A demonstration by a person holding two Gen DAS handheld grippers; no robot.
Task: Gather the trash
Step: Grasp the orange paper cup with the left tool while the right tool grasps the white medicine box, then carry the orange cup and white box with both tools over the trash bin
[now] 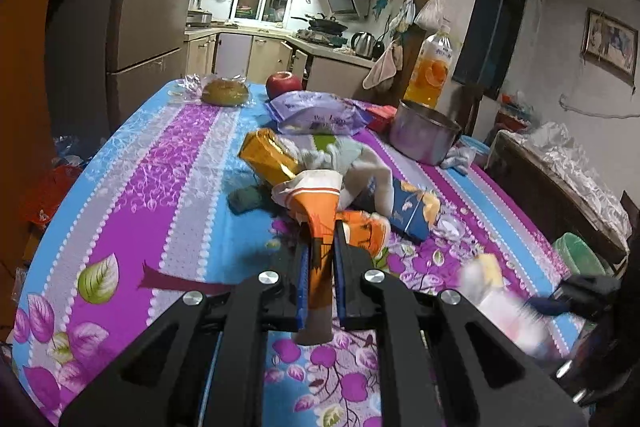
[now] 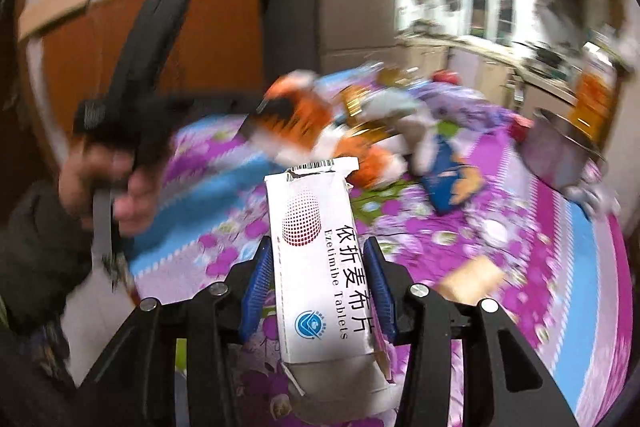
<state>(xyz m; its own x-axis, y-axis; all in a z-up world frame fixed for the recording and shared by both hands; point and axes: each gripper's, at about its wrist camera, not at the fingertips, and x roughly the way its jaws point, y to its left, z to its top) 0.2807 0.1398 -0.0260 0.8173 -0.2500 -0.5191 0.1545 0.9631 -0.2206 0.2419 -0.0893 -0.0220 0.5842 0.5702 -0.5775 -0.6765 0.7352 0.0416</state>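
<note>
Left wrist view, tool: the left gripper [image 1: 320, 251] has its jaws drawn in tight on a crumpled orange-and-white paper wrapper [image 1: 318, 211], gripped on edge between the blue pads.
Left wrist view, load position: the wrapper sits above the floral purple-and-blue tablecloth [image 1: 168, 187]; whether its far end touches the heap cannot be told.
Left wrist view, remaining litter: a gold foil packet [image 1: 266, 155] and a dark blue printed carton [image 1: 412, 213] lie in the pile beyond; a steel pot [image 1: 424, 137] stands near.
Right wrist view, tool: the right gripper [image 2: 318, 259] is part closed on a torn white cardboard tablet box [image 2: 316, 267], held lengthwise, clear of the cloth.
Right wrist view, clarity: background is motion-blurred.
Step in hand: judged as pick-up complete on both sides.
Next move: carry both items to a bin; a green bin-like rim [image 1: 580, 253] shows by the table edge, identity uncertain.
</note>
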